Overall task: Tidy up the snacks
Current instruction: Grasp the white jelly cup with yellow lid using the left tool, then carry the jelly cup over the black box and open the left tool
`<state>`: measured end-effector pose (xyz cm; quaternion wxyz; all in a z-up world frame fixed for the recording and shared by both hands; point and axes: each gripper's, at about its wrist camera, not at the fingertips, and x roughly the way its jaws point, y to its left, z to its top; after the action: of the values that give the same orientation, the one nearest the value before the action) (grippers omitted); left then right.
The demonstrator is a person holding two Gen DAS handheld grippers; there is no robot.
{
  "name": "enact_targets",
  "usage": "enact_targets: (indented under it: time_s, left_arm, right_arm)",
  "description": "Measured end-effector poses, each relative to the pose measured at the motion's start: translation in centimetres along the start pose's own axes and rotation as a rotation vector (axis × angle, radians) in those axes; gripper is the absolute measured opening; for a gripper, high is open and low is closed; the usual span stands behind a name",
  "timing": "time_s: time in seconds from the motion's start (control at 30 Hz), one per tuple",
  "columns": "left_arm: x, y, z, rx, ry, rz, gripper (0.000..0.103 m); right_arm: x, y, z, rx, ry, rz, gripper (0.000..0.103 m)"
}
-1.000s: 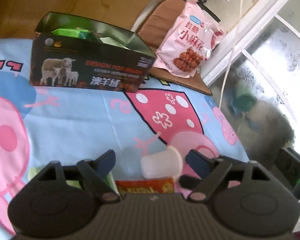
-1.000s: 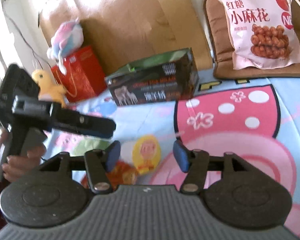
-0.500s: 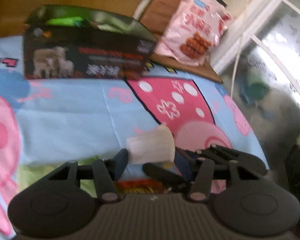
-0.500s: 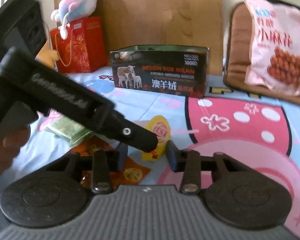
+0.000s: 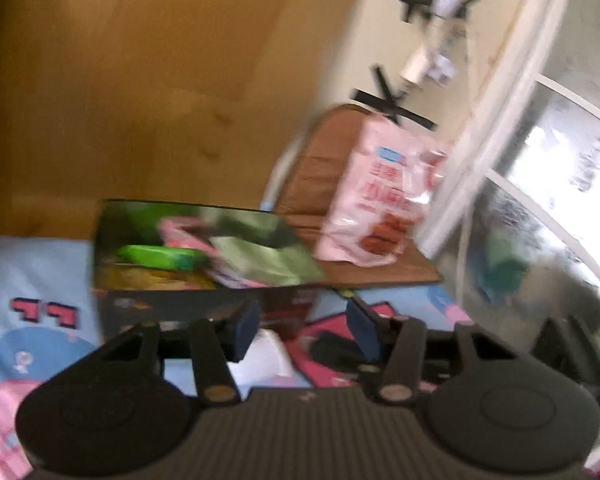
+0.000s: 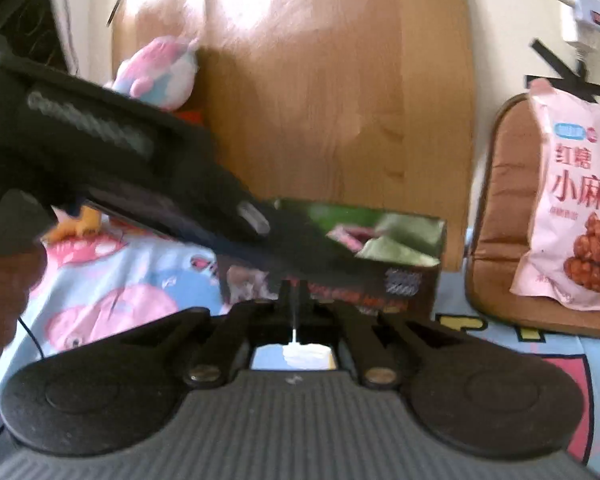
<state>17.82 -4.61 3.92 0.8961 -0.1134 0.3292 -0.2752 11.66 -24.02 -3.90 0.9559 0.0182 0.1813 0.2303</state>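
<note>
Carrying a snack toward the box, by the look of it. Left gripper (image 5: 305, 324) part-closed, jaws just been closing, with a white plastic cup (image 5: 270, 354) low between them and against the left pad; read as gripped, though blur hides contact on the other side. Right gripper (image 6: 296, 304) just closed down to a slit, with a thin white sliver in it; cannot tell what. Both over the cartoon bedsheet (image 5: 32, 264), just short of the dark open box (image 5: 140, 308), which already holds a green packet (image 5: 156, 256) and pink ones. Beyond, large pink bag of twists (image 5: 384, 208) leaning on a brown cushion (image 5: 312, 184), not yet boxed. Next: lift cup over the near wall, release above the packets, keep clear of the right gripper alongside.
</note>
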Motion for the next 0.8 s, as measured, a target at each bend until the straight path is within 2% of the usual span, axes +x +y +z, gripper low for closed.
enact_targets:
  time_s: [0.03,0.13,0.17,0.23,0.37,0.43,0.53,0.63,0.8]
  left_arm:
    - [0.4,0.8,-0.2,-0.021,0.012,0.016,0.049]
    - [2.2,3.5,-1.2,-0.134,0.090,0.021,0.049]
    - [2.9,4.1,-1.5,-0.164,0.115,0.020,0.049]
    - [4.1,4.8,-2.0,-0.200,0.143,0.024,0.049]
    - [7.4,5.4,-2.8,-0.243,0.213,0.017,0.051]
    - [8.5,5.5,-3.2,-0.239,0.228,0.023,0.053]
    - [8.8,5.2,-3.4,-0.258,0.234,-0.019,0.041]
    - [7.5,4.1,-3.5,-0.211,0.195,0.000,0.039]
    - [3.8,2.4,-2.7,-0.164,0.118,0.001,0.039]
  right_arm:
    - [-0.1,-0.8,-0.3,0.008,0.015,-0.004,0.009]
    - [0.6,-3.1,-1.3,0.068,0.072,-0.040,0.027]
    - [1.2,-3.6,-1.5,0.095,0.104,-0.039,0.036]
    - [2.2,-3.9,-1.7,0.128,0.152,-0.017,0.040]
    - [3.6,-2.2,-1.5,0.052,0.214,0.004,0.054]
    - [4.9,-1.3,-1.5,-0.007,0.247,0.012,0.056]
    - [6.9,-0.9,-1.9,-0.051,0.295,0.011,0.054]
    - [6.9,-0.2,-2.3,-0.077,0.259,0.013,0.052]
    - [3.9,1.2,-1.6,-0.093,0.157,0.029,0.050]
